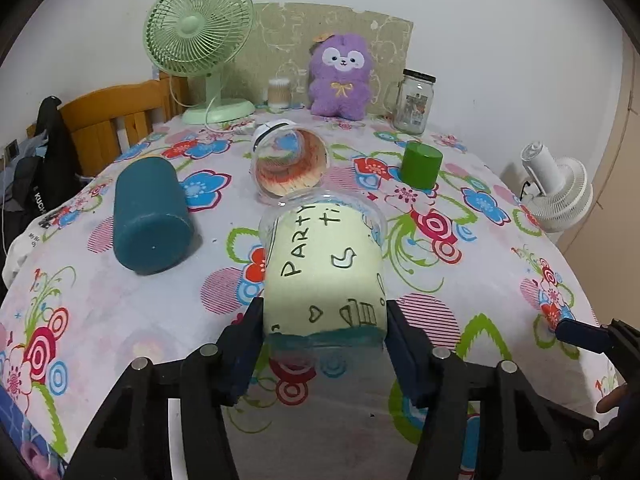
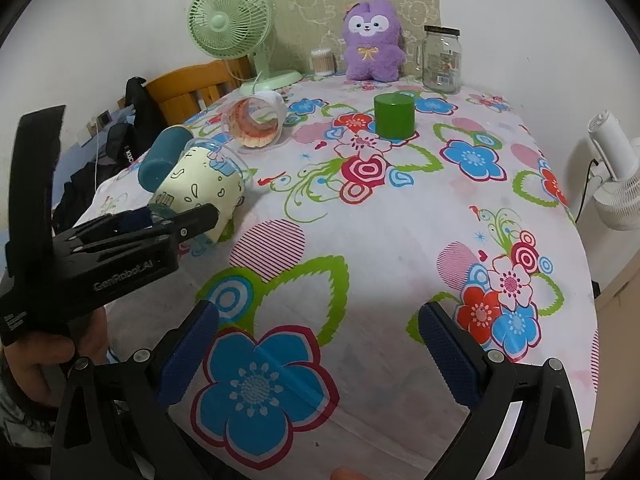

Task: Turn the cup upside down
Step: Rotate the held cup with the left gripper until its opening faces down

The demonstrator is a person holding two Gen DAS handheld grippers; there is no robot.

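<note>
My left gripper (image 1: 324, 320) is shut on the pale yellow "PARTY" cup (image 1: 324, 264), gripping it near its base. The cup is tilted with its clear rim pointing away and down toward the floral tablecloth. In the right wrist view the same cup (image 2: 200, 188) hangs tilted at the left with its rim near the cloth, held by the left gripper (image 2: 176, 220). My right gripper (image 2: 316, 344) is open and empty, low over the near part of the table.
A teal cup (image 1: 150, 216) and a clear cup with red stripes (image 1: 290, 164) lie on their sides. A green cup (image 1: 421, 165) stands upside down. A green fan (image 1: 200, 44), purple plush (image 1: 340, 76) and glass jar (image 1: 414, 100) line the back. A white fan (image 1: 560, 188) stands beyond the right edge.
</note>
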